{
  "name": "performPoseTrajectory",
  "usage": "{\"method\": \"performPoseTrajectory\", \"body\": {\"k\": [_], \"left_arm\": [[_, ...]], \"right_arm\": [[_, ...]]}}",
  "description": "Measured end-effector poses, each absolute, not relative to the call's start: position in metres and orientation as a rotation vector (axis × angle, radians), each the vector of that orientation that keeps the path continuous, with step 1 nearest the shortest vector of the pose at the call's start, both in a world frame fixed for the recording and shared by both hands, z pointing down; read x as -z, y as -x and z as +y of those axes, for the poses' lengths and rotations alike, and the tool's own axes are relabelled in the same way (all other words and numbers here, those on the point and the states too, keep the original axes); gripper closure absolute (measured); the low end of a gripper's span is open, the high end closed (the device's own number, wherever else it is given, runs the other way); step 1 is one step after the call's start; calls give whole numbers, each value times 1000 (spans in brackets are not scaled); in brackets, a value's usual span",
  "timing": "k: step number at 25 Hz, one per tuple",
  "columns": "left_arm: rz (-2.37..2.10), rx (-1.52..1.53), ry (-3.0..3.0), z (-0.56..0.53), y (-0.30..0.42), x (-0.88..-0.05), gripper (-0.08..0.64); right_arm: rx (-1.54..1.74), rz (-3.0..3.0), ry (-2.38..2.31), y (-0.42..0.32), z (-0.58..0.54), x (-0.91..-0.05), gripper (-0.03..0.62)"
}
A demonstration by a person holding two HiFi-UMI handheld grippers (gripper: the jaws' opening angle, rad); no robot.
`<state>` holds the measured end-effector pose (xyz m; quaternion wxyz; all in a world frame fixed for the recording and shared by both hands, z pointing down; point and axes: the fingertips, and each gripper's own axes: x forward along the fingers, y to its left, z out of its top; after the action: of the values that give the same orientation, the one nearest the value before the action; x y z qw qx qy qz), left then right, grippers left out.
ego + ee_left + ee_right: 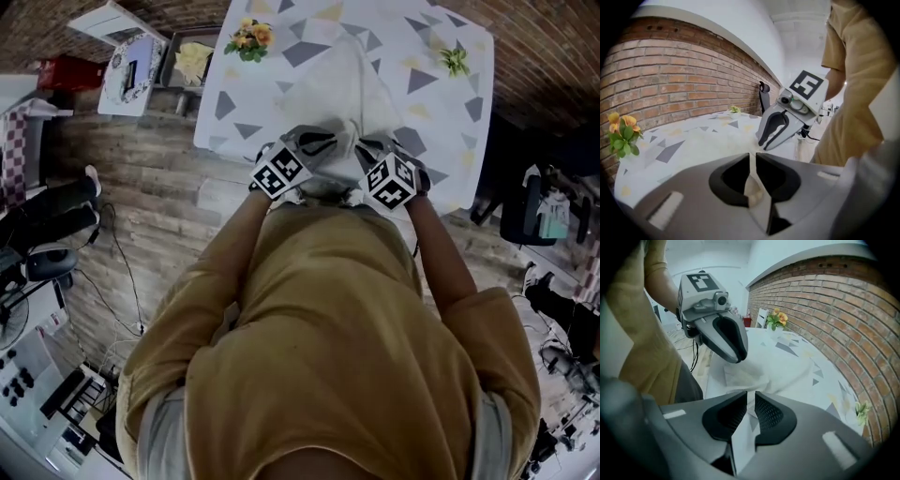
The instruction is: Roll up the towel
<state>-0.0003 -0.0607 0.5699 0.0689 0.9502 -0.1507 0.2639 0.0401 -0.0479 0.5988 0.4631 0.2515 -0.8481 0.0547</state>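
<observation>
The one tabletop [448, 122], white with grey and yellow triangles, carries the single white towel [339, 86], which lies spread along its middle with its near edge bunched at the person's side. Two grippers meet that edge. The left hand-held gripper [752, 158] is pressed together on a thin fold of towel, and the right hand-held gripper [750, 395] likewise pinches a strip of the white cloth. Beside the tabletop's far left corner sits one dark tray [169, 66] holding something pale yellow [194, 61] that I cannot identify. One bunch of orange flowers [250, 37] and one small green sprig [456, 60] stand at opposite far corners. Only the head view shows the tray. Only the gripper views show the brick wall [843, 310] and the cloth between the jaws.
</observation>
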Motion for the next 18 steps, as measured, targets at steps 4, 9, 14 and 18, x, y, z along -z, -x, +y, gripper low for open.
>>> {"method": "performPoseTrajectory", "body": {"k": [4,9,14,18], "left_arm": [[-386,-888,-2945,-45,4,-570,477],[-323,-1044,-3000,-37,8,-577,477],[-157,-1224,-3052,-25,-1,-593,451],[-121,-1319,-3050,-23,-3,-607,385]], "right_arm": [[-43,-2103,-619,-49,-49,-583,556],[54,-2069,-461,-46,-31,-590,474],[139,-2020,-348,-36,-22,-606,465],[168,-1992,-326,-34,-26,-612,463]]}}
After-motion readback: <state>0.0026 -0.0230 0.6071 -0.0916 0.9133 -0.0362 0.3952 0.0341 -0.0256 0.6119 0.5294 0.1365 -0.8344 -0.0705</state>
